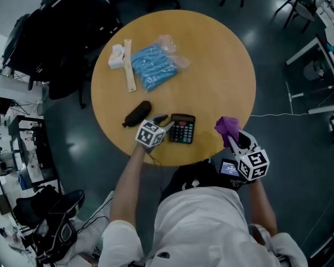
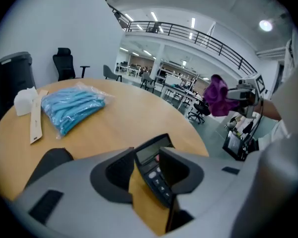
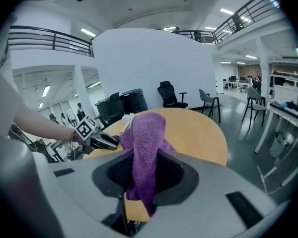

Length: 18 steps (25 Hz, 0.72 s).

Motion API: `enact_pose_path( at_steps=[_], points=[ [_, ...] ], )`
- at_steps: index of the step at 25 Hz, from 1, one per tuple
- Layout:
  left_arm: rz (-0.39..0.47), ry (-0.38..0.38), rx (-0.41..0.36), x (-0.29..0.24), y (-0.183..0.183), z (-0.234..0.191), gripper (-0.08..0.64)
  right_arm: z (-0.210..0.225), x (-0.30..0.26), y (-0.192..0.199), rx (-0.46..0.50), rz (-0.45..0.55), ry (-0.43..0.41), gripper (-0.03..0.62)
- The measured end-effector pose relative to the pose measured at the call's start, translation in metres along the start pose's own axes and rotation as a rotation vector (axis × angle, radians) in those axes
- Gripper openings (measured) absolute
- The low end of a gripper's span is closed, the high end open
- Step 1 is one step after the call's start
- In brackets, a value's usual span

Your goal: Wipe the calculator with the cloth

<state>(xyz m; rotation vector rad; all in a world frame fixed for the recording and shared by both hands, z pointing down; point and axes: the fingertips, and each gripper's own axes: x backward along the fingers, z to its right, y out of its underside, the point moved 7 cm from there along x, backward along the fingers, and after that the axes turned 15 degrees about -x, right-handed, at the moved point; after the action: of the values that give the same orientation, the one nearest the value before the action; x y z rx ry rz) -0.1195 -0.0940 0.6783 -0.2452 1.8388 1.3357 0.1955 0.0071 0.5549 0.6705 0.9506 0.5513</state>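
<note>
The person's left gripper (image 1: pixel 165 122) is hovering at the near edge of the round wooden desk (image 1: pixel 211 65), its jaws standing spread and straddling the black pocket calculator with grey keys (image 1: pixel 182 128). In the left gripper view the calculator is lying flat on the desk between the jaws, close against the right one, with bare wood showing between it and the left one, so nothing is pinching it. Over on the right, the right gripper (image 1: pixel 236 139) is pinching the purple fluffy cloth (image 1: pixel 228 127), which is bunching up above the jaws and hanging down below them (a good thick fold of it is caught in there). That cloth is sitting in the air by the desk's near right rim, clear of the calculator. Just left of the left gripper a black oblong pouch (image 1: pixel 138 113) is lying on the wood. Farther back a clear plastic bag of blue items (image 1: pixel 153 65) is resting beside a pale wooden strip (image 1: pixel 129 65) and a small white object (image 1: pixel 117 55).
</note>
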Motion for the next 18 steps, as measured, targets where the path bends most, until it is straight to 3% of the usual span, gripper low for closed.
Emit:
enact_pose_path(
  at_steps=[4,7,13,18],
  points=[
    [-0.031,0.068,0.022,-0.029,0.003,-0.025,0.144,0.002,0.01,0.003,-0.017,0.004,0.02,0.11],
    [-0.081,0.14,-0.024,-0.048,0.01,-0.033,0.163,0.002,0.013,0.007,-0.018,-0.002,0.028,0.11],
    [-0.084,0.316,-0.062,-0.06,0.004,-0.027,0.172,0.004,0.016,0.014,-0.032,-0.016,0.041,0.11],
    [-0.097,0.355,-0.06,-0.067,-0.001,-0.02,0.172,0.004,0.014,0.012,-0.033,-0.014,0.036,0.11]
  ],
)
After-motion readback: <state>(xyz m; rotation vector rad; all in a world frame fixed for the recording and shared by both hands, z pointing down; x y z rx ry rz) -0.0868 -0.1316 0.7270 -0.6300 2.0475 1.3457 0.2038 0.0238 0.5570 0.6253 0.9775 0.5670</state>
